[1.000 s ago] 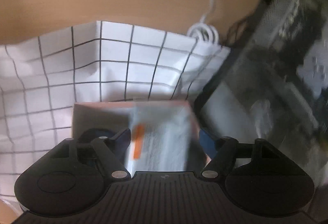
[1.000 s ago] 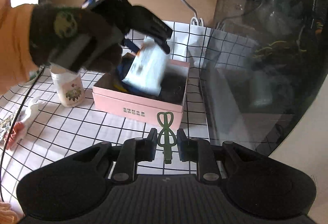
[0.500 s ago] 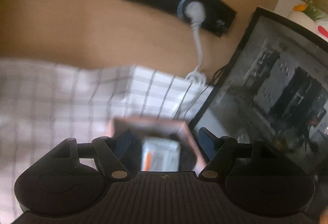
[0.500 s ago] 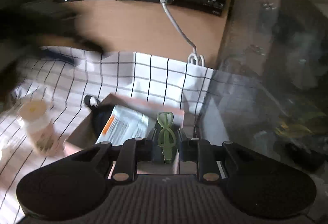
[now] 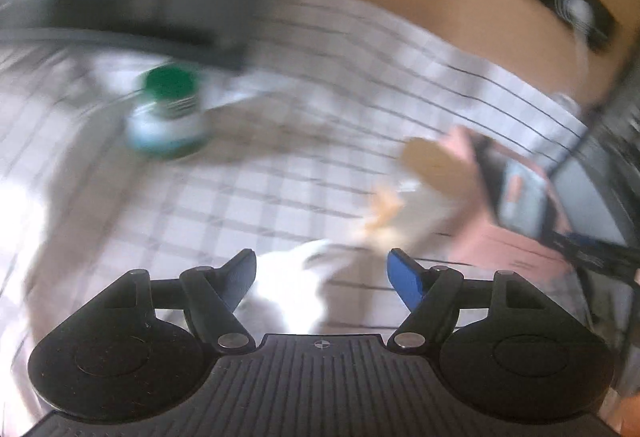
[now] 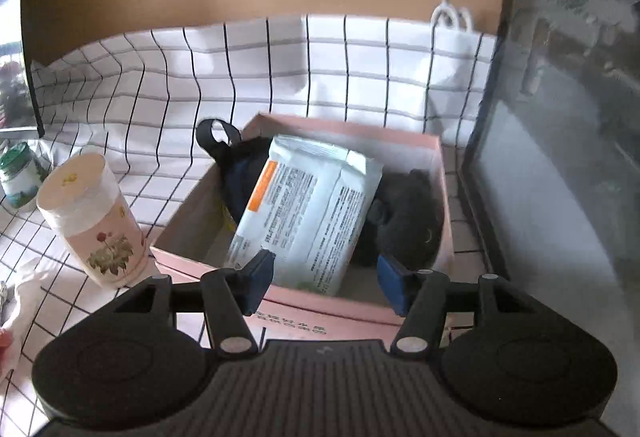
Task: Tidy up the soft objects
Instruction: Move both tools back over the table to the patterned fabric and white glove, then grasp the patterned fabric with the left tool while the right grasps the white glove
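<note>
The open pink cardboard box (image 6: pixel 436 173) already holds some of the soft things: one white crinkly wipes packet with an orange stripe (image 6: pixel 308 213) lies slanted on top, over a dark blue strapped pouch (image 6: pixel 236 173) at the box's far-left corner and a black plush lump (image 6: pixel 408 221) against its right wall. So I'd judge the sorting well under way but not finished, since to the left of the box a crumpled white cloth (image 6: pixel 24 289) lies loose on the black-gridded white tablecloth (image 6: pixel 160 77), and the blurred left view shows something white (image 5: pixel 292 285) just ahead of the left gripper (image 5: pixel 322 269)

The right gripper (image 6: pixel 326 277) hovers at the box's near wall, fingers spread and holding nothing; the left one is likewise apart and empty

Counted: one box, three things inside it, one tall floral paper-wrapped canister (image 6: pixel 92 217) just left of the box, one green-capped white jar (image 6: pixel 18 177) further left
</note>
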`<state>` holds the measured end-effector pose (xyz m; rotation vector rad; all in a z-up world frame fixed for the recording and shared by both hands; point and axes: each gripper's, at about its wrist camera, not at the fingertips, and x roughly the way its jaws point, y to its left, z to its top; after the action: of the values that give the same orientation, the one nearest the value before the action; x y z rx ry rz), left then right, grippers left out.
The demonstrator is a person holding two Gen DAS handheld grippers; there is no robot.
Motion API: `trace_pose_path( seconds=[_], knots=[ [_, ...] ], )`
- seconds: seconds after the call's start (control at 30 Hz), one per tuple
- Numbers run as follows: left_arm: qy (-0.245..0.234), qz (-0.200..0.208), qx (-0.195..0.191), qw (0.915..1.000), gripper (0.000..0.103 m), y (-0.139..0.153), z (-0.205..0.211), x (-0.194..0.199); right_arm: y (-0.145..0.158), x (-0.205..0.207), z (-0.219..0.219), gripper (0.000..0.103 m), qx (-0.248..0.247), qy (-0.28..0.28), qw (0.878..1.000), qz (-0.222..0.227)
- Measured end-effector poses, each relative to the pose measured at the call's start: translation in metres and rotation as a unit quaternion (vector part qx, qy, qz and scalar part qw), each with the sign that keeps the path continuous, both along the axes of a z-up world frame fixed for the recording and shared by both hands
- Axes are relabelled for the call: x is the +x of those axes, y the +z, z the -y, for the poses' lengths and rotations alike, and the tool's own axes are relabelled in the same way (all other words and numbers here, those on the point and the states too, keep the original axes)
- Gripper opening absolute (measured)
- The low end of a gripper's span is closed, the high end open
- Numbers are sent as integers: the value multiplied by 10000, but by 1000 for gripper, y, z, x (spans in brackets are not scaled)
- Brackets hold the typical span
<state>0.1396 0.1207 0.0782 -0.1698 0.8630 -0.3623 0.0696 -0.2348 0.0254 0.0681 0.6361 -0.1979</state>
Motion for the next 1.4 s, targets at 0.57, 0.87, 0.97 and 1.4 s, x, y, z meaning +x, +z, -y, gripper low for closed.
trace_pose_path(
  seconds=[0.57,0.87,0.97,1.4],
  knots=[
    [-614,-331,318,9971,77,-40,-11,-38,-19,-15,-102,74,-173,1295,9897,-592],
    [107,-103,1162,9931,77,-41,-37,-40,-23,-19,-134,76,-291,1878,9795,-660],
    [522,-133,918,9943,77,-39,-58,-39,-17,-18,-149,77,-110,2309,9714,-538],
    [1268,-334,867,9876,77,-30,-98,-59,-28,-10,-265,77,-873,3998,9118,-338]
  ],
)
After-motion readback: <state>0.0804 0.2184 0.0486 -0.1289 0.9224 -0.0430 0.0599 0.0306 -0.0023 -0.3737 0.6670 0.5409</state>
